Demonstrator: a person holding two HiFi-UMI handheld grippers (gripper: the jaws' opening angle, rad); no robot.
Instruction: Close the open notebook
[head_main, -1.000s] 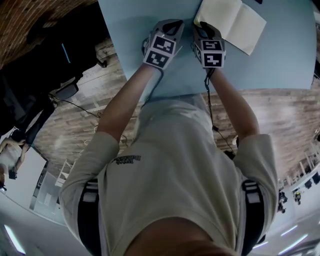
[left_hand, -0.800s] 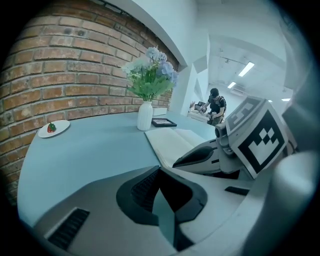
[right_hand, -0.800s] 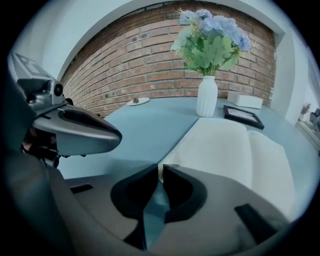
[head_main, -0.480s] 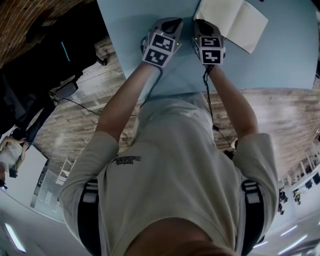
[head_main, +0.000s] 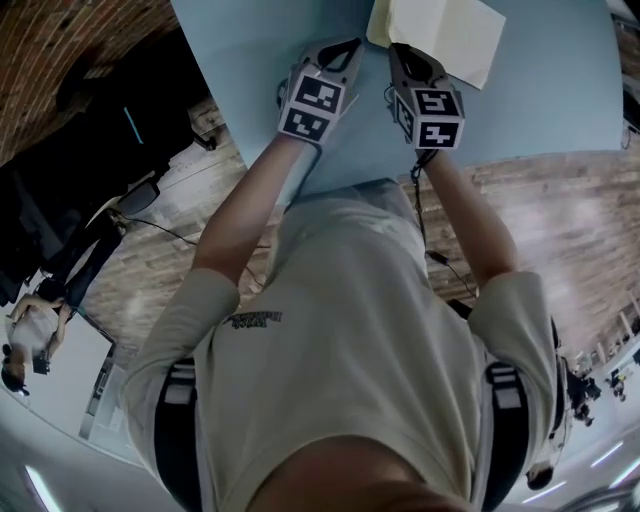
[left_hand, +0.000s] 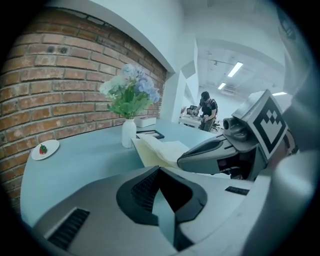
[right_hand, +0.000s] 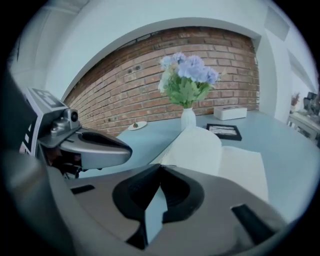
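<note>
Right gripper view shows the right tongs (right_hand: 160, 166) pinched shut on the raised left leaf of the notebook (right_hand: 202, 145) on the counter (right_hand: 285, 145); best to arc it gently over rightward, with the left tongs (left_hand: 159, 167) closed and empty.

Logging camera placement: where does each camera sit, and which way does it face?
Head view: on the person's head, looking steeply down at the blue table; torso, both arms, left gripper and right gripper show.
Left gripper view: rides that gripper, facing along its shut jaws toward the brick wall; right gripper at right.
Right gripper view: rides that gripper, jaws shut on the open notebook, its page lifted; left gripper at left.
Shared: both gripper views show the vase of flowers.
</note>
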